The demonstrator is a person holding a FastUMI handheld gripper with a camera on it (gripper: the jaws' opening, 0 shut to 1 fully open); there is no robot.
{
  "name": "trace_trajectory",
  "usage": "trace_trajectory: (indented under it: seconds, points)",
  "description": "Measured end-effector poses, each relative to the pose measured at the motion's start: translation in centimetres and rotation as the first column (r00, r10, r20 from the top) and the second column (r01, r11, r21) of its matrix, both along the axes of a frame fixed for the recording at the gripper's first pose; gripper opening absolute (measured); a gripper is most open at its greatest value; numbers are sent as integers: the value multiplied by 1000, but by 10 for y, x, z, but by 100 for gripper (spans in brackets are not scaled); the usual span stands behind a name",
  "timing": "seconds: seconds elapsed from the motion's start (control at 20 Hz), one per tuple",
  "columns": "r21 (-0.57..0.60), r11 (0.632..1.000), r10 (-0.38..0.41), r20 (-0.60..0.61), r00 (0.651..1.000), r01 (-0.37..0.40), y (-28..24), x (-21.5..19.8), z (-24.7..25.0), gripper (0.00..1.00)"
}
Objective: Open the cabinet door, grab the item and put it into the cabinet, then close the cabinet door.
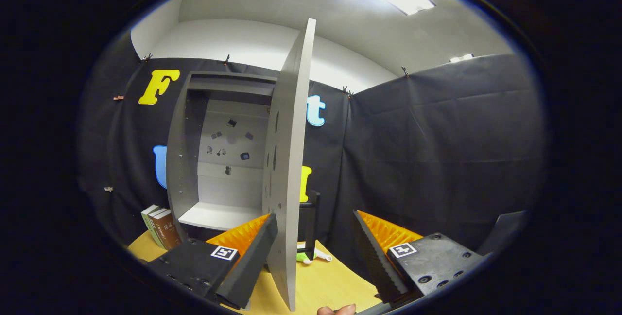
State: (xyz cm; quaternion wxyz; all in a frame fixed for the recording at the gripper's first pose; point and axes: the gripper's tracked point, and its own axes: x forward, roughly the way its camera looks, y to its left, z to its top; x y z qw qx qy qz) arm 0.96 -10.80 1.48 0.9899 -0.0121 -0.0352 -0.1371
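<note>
Your gripper (316, 252) stands open, the door (291, 159) edge between its fingers. Door looks rigid, light; take that free edge.

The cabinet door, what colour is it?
Plain light grey, seen in the gripper view: the cabinet door stands open between the tongs.

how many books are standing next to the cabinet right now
2 books show, upright side by side on the table by the cabinet, beyond the open gripper; more may be hidden.

The grey cabinet (218, 159) stands open at 11 o'clock, its white shelf bare. Its grey door (289, 169) juts edge-on at 12 o'clock. A small green-and-white item (311, 255) lies just behind it.
</note>
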Motion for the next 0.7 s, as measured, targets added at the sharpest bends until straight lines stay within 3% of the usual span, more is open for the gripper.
trace_trajectory:
  seconds: [0.15, 0.35, 0.55, 0.7]
  points:
    - [-5, 998, 64, 3, 998, -64, 29, -1, 10, 97]
    - [77, 974, 219, -72, 973, -214, 94, 1, -9, 97]
    - [171, 931, 353, -187, 917, -324, 161, 7, -65, 97]
    - [273, 897, 426, -324, 845, -348, 198, 8, -138, 98]
